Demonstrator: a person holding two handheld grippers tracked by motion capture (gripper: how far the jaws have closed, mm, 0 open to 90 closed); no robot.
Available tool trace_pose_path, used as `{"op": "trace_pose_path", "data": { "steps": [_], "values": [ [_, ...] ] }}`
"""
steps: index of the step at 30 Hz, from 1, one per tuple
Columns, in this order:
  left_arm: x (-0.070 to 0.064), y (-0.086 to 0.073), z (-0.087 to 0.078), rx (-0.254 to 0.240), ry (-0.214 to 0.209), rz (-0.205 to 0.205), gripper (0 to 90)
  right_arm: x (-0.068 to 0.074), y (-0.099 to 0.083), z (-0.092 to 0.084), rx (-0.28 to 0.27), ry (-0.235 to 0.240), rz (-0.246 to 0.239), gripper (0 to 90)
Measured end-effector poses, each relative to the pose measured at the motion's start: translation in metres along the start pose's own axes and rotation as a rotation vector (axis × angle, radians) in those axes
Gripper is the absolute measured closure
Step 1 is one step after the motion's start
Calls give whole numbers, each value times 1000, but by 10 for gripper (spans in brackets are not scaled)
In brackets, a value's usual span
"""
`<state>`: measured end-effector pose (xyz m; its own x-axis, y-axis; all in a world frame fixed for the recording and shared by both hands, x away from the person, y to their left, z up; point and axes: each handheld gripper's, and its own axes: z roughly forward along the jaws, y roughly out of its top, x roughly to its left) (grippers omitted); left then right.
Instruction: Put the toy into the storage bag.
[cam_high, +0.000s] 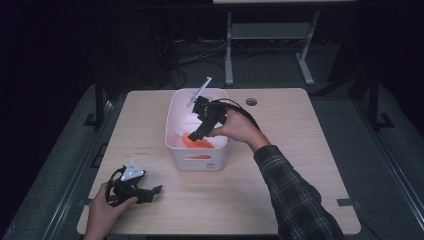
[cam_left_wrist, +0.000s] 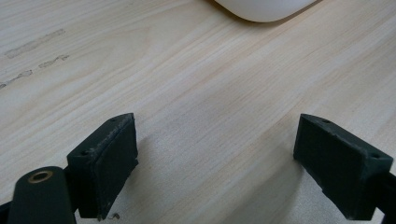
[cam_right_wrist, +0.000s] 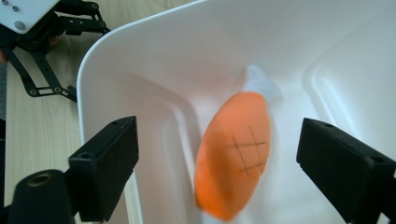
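Carrot (cam_right_wrist: 233, 156), one soft orange toy with crossed black lines drawn on its side and a pale tip, lies on the floor of the bin (cam_right_wrist: 154, 60), between the right gripper's (cam_right_wrist: 217, 161) two jaws but touching neither. Those jaws stand wide apart, released, with the carrot loose below them. In the high view the right gripper (cam_high: 192, 136) dips into the bin (cam_high: 196, 162) from above, held by the right hand (cam_high: 239, 127), and the carrot (cam_high: 199, 142) shows as an orange patch near the bin's front wall.

There is one bin, white, with rounded corners and a slot handle in its front wall, standing near the middle of the one table (cam_high: 280, 165).

The left gripper (cam_high: 155, 191) rests on the table near its front left corner, well apart from the bin, with the left hand (cam_high: 102, 212) around it. In the left gripper view its two jaws are spread wide over bare wood (cam_left_wrist: 205, 93), nothing between them, and a corner of the bin (cam_left_wrist: 264, 9) shows at the top edge. That makes two grippers, both unclenched.
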<state>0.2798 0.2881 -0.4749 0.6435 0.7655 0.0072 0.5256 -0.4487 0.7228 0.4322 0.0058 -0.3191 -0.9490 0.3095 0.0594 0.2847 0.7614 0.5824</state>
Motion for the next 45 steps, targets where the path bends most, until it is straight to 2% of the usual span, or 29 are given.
{"op": "trace_pose_path", "data": {
  "steps": [10, 19, 27, 33, 44, 45],
  "values": [
    [0, 0, 0, -1, -1, -2, 126, 3, -17, -25, -38, -28, -2, 122],
    [0, 0, 0, -2, 0, -4, 126, 6, -53, -52, -96, -85, 54, 88],
    [0, 0, 0, -2, 0, -3, 126, 11, -81, -74, -143, -117, 92, 84],
    [0, 0, 0, -2, 0, -3, 126, 17, -101, -80, -165, -137, 107, 83],
    [0, 0, 0, -2, 0, -3, 126, 21, -137, -77, -211, -164, 151, 81],
    [0, 0, 0, -2, 0, -3, 126, 22, -145, -75, -215, -175, 158, 81]
  ]
}}
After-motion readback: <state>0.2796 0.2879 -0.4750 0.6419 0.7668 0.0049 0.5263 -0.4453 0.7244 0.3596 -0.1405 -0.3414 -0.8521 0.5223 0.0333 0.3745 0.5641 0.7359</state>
